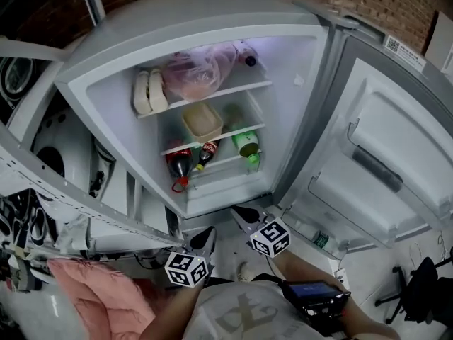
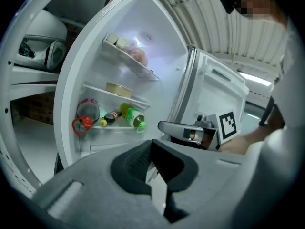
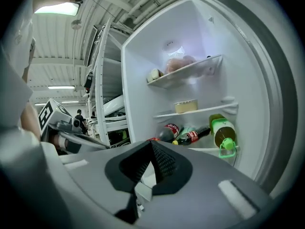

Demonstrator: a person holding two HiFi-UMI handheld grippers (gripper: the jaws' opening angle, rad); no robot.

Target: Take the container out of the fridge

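Our left gripper (image 1: pixel 204 239) and right gripper (image 1: pixel 245 217) sit closed, empty; reaching twelve o'clock for the container (image 1: pixel 202 122) could topple seemingly loose bottles (image 1: pixel 181 160) beneath.

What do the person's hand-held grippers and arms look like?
Left hand-held gripper and right hand-held gripper: grey moulded bodies, black textured pads, each with a white cube bearing black square markers. The person wears a pale printed top; a black lit-screen device sits at the right forearm.

Beige container (image 1: pixel 203 121) — upright, middle shelf (image 1: pixel 234 132), open fridge (image 1: pixel 297 83)
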